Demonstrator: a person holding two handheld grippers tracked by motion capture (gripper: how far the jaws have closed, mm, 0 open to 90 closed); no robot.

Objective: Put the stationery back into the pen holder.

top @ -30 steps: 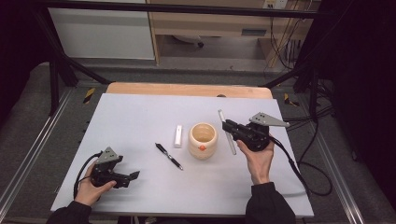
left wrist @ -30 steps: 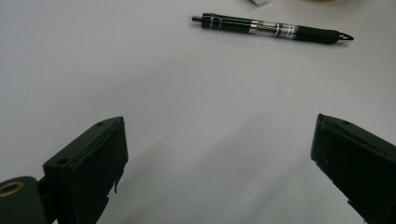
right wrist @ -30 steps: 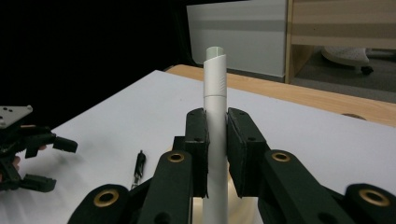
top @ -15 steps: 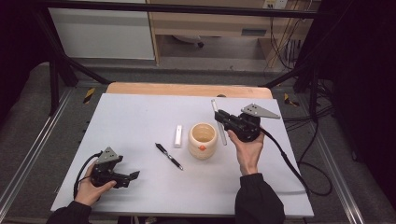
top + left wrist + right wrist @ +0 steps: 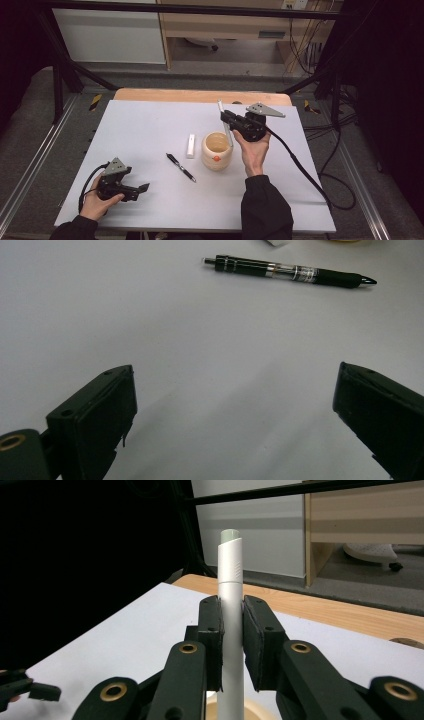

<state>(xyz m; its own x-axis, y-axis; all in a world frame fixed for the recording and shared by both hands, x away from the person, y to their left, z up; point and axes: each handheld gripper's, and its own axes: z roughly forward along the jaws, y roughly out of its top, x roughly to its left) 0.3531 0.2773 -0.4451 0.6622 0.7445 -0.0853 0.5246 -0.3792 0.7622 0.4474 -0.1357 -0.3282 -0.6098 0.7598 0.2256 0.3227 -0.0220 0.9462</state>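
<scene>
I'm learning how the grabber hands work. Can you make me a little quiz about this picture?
1. True or false: the right gripper is clamped on a white pen.
2. Which thing lies on the table between the black pen and the cup? A) a spoon B) a small white stick C) a red ball
3. Fill in: the left gripper has its jaws ____ with nothing between them.

Key:
1. True; the pads press both sides of the pen, just above the cup.
2. B, the small white stick.
3. Open.
</scene>
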